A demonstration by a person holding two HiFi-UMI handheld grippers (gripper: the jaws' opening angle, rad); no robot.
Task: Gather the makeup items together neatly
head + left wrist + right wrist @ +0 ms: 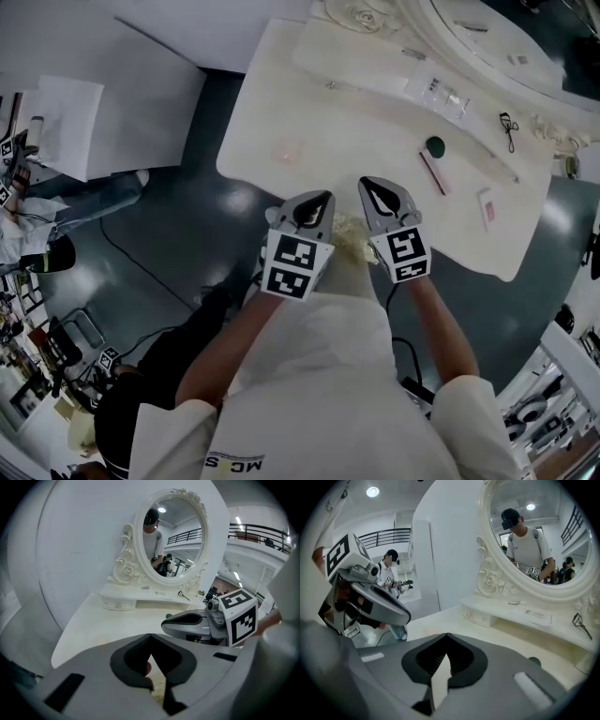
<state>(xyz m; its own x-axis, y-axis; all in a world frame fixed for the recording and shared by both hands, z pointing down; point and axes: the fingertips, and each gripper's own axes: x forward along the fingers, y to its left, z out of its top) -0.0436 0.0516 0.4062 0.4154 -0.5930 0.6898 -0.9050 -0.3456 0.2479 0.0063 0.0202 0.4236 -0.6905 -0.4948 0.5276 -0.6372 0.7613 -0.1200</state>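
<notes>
Makeup items lie spread on the white dressing table. They include a pale pink square, a dark green round pot, a pink stick, a small pink box, a black eyelash curler and a clear packet. My left gripper and right gripper hover side by side at the table's near edge. Both are short of the items, and both have their jaws together with nothing between them. The curler and green pot also show in the right gripper view.
An ornate oval mirror stands at the back of the table on a raised shelf. A cream fluffy thing sits under my grippers. A seated person and a floor cable are at the left.
</notes>
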